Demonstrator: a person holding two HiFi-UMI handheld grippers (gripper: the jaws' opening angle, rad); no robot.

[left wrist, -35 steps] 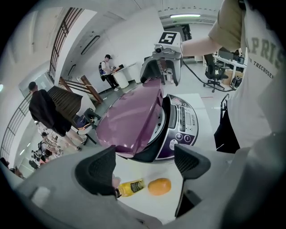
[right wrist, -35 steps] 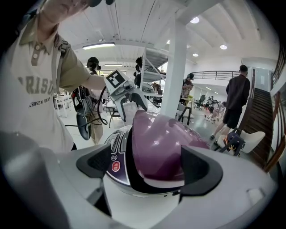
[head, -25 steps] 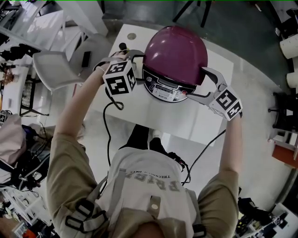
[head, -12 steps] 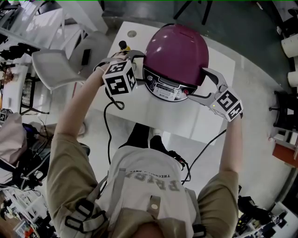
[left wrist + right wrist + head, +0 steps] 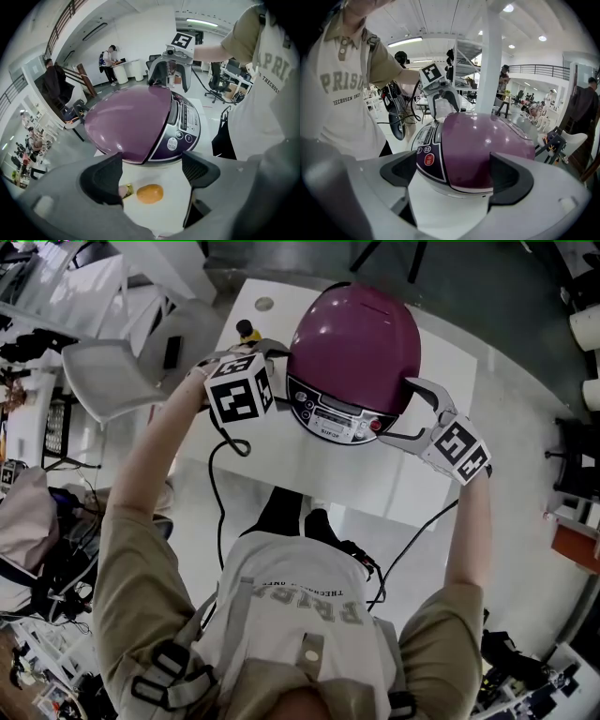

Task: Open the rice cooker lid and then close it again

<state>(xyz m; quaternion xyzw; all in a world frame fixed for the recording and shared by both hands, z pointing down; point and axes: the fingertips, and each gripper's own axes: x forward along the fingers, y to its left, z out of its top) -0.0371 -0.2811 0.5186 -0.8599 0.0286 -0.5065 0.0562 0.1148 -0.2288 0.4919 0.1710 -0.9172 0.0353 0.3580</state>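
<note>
The purple rice cooker (image 5: 354, 343) stands on the white table (image 5: 319, 470) with its lid down and its control panel (image 5: 330, 415) facing me. My left gripper (image 5: 270, 354) hovers open at the cooker's left side, nothing between its fingers. In the left gripper view the cooker (image 5: 140, 124) fills the space just beyond the open left gripper (image 5: 152, 171). My right gripper (image 5: 412, 412) is open at the cooker's right side, its fingers close to the body. The right gripper view shows the cooker (image 5: 478, 147) right ahead of the open right gripper (image 5: 454, 173).
A small orange object (image 5: 150, 193) lies on the table under the left gripper, and shows as a small orange toy (image 5: 246, 331) left of the cooker. A white chair (image 5: 117, 381) stands beside the table's left edge. Cables (image 5: 217, 507) hang off the front edge.
My left gripper has shifted slightly up and away from me along the cooker's left side. The right gripper and the cooker have hardly moved, and the lid stays down.
</note>
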